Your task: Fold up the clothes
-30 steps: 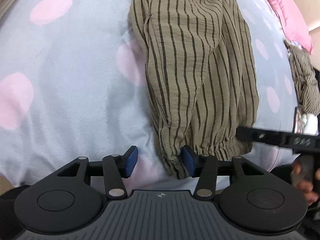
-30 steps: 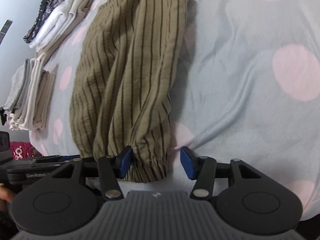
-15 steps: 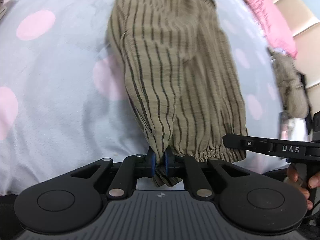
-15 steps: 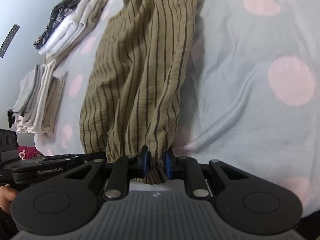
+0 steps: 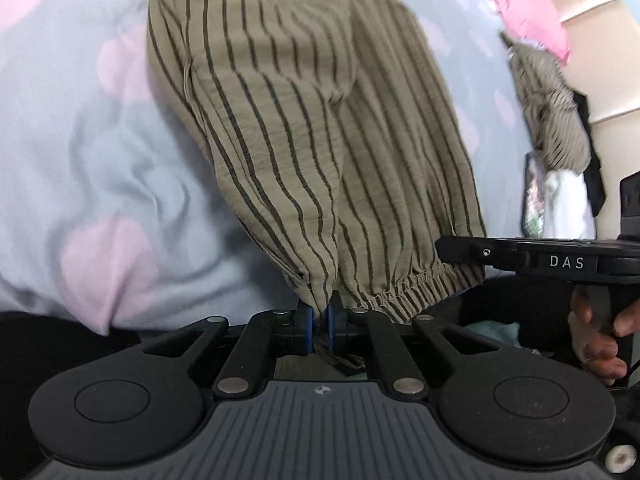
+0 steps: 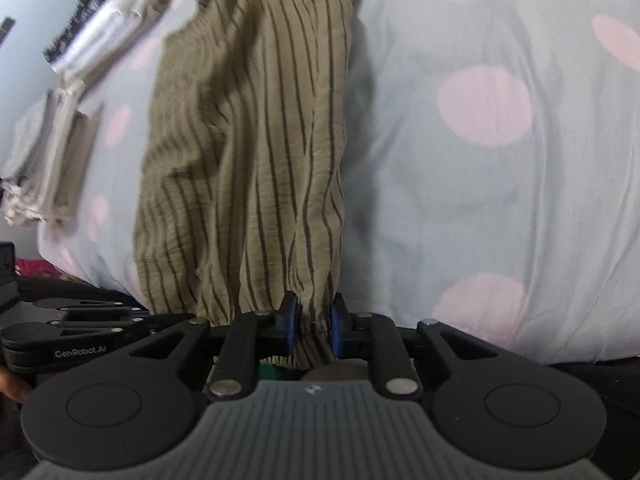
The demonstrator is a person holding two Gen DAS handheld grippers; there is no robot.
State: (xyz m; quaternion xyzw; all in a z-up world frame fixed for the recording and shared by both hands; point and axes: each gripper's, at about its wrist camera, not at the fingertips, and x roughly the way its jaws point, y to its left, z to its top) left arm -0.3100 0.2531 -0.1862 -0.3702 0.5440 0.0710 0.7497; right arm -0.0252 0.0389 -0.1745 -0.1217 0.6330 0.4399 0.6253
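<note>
Both grippers have closed since a second ago, when their blue pads stood apart around the hem, and the cloth now rises off the bedding.

From the left wrist view, the left gripper [image 5: 319, 322] pinches one corner of the striped olive garment [image 5: 312, 128] at its elastic hem, which hangs above the pale blue bedspread with pink dots [image 5: 100, 168]. To the side, the right gripper's body [image 5: 560, 258] bears the letters "DAS", with a hand [image 5: 600, 340] wrapped on its handle. A second striped garment [image 5: 556, 120] lies crumpled farther off, near a pink pillow [image 5: 524, 4].

From the right wrist view, the right gripper [image 6: 313, 328] clamps the hem's other corner. The left gripper's body [image 6: 80, 344] reads "GenRobot.AI". Folded clothes [image 6: 52, 160] sit stacked beyond the garment [image 6: 248, 152].
</note>
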